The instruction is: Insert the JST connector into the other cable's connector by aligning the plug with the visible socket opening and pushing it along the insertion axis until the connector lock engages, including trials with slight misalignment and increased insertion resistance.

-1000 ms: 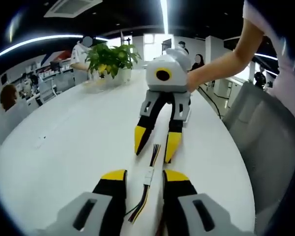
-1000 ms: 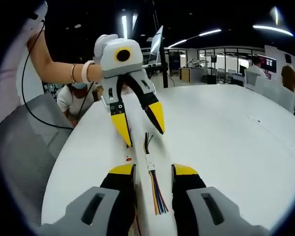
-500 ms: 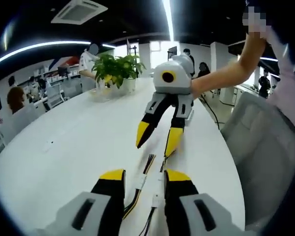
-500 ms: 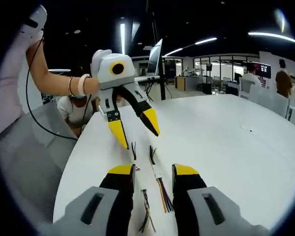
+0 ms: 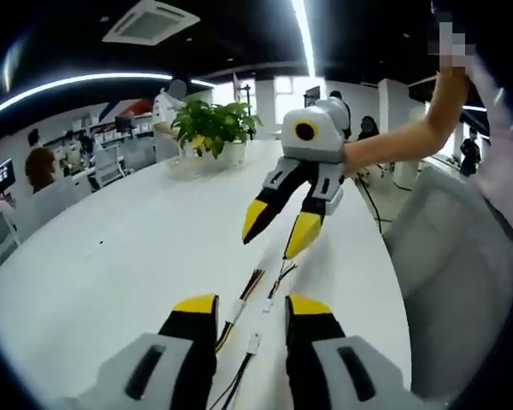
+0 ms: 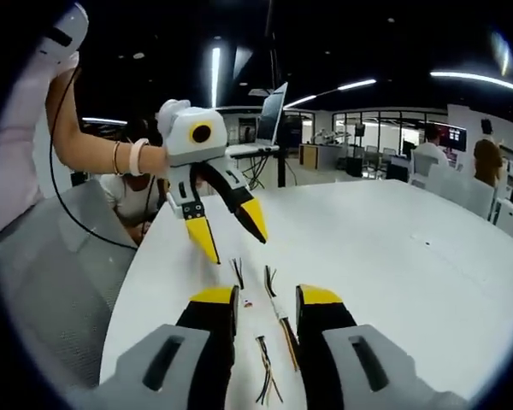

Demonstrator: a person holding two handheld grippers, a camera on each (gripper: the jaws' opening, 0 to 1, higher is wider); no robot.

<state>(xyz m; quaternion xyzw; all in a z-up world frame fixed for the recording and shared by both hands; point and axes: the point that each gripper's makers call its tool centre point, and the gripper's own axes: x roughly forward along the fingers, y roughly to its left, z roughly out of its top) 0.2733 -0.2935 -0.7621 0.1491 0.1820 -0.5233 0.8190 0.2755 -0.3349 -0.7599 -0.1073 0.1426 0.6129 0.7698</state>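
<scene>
Both the left claw (image 5: 248, 312) and right claw (image 6: 267, 301) stand apart above two separate cables (image 5: 239, 309) lying on the white surface (image 5: 111, 265).

Two JST cables lie side by side, unmated, on the white table: one multicoloured (image 5: 238, 309), one dark-wired with white connector (image 5: 256, 343).

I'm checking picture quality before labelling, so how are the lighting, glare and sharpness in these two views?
Left gripper view: bright ceiling strips glare overhead, the white table is evenly lit, and the cables look small and soft. Right gripper view: dark ceiling, glossy table with mild sheen, and the fisheye bends the edges; the other tool is sharp.
</scene>
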